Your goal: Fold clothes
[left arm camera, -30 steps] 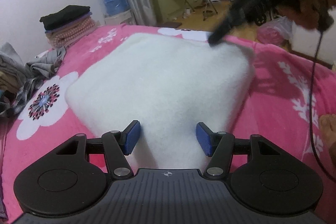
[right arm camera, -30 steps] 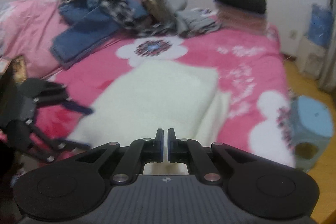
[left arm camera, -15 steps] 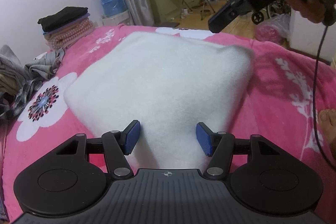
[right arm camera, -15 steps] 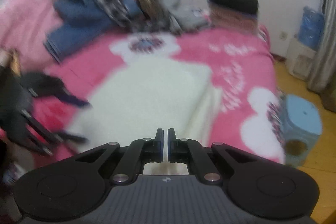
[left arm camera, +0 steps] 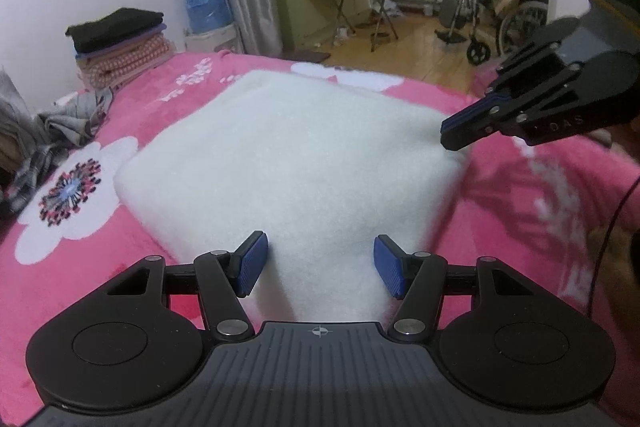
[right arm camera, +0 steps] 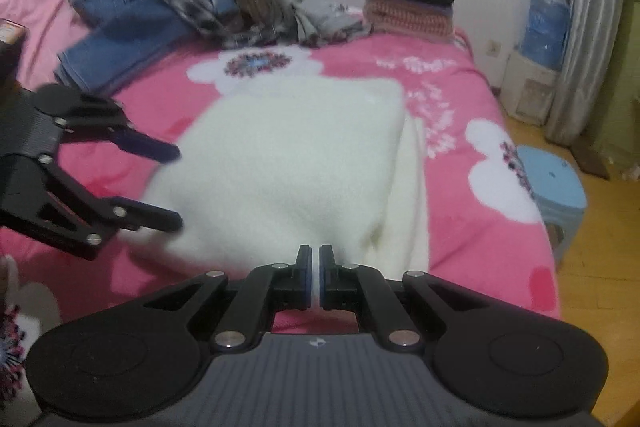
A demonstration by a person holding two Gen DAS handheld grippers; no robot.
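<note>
White fleece garment lies folded on my pink bedspread, dead center. At nine o'clock in the right view, my left gripper is spread wide at its near edge; at three in the left view, my right gripper is pinched closed, apparently empty.

From my seat, only one marking reads: "DAS" on the right gripper at three o'clock.
</note>
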